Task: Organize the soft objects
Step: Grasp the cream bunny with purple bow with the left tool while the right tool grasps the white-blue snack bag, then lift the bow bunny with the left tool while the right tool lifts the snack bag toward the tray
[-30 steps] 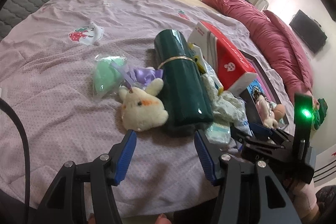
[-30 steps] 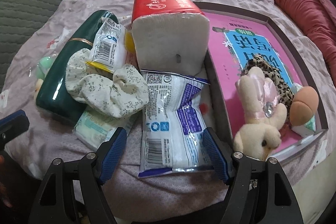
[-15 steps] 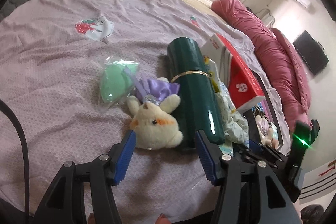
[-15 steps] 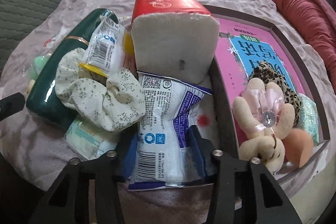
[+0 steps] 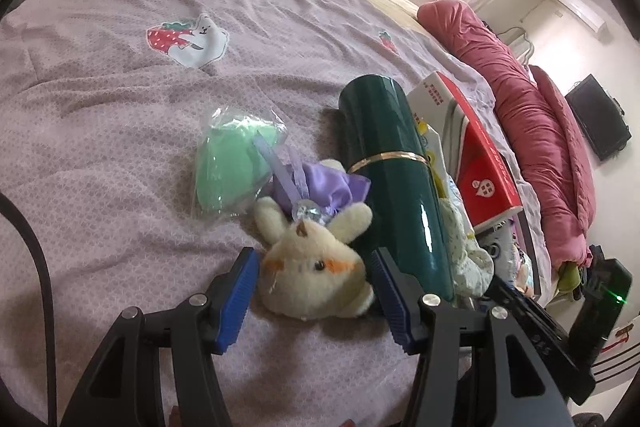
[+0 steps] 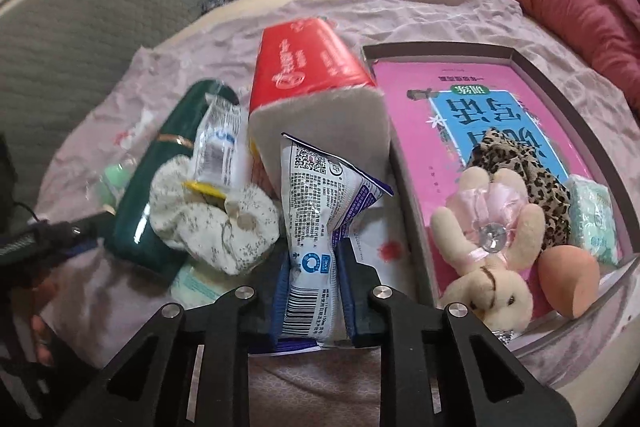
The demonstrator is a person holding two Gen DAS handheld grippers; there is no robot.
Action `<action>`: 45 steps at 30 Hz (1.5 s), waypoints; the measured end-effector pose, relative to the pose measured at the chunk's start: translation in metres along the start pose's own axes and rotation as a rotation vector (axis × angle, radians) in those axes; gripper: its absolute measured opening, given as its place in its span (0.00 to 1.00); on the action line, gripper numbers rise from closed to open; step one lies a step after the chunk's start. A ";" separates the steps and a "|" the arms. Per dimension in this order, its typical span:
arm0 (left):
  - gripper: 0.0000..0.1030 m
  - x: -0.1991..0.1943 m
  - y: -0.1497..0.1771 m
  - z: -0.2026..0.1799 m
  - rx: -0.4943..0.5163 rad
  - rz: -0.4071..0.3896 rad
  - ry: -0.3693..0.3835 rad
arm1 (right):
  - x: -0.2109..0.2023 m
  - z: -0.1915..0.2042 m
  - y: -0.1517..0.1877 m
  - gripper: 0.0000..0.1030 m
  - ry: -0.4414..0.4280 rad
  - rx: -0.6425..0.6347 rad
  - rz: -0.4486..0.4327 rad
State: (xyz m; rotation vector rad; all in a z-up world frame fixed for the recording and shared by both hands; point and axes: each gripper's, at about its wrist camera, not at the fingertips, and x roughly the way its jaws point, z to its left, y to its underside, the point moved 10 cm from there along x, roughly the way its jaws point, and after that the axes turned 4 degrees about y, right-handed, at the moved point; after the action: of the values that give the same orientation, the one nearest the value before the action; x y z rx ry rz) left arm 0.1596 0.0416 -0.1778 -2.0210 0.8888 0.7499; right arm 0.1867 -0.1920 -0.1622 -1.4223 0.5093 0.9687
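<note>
On the bed's wrinkled lilac sheet (image 5: 100, 115), the right tool (image 6: 312, 287) is closing on a crinkly white-and-blue plastic packet (image 6: 316, 223), pads already pinching its lower end beside the shallow grey tray with a pink book (image 6: 404, 195). The left tool (image 5: 314, 291) stands open, straddling a cream plush bunny with a purple bow (image 5: 312, 263), not squeezing. Risks: the slick film could slide out since the grip is low; the left pad near the glossy dark green cylinder case (image 5: 392, 187) may nudge it rolling.
</note>
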 end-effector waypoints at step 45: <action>0.46 -0.050 0.021 -0.064 0.173 -0.091 0.036 | -0.047 -0.003 -0.025 0.21 -0.083 0.036 -0.178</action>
State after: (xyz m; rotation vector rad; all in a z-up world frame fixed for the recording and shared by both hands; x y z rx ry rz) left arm 0.1266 -0.0046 -0.1168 -1.9133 0.8463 0.5680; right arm 0.1815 -0.2035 -0.1103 -1.3647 0.3311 0.8669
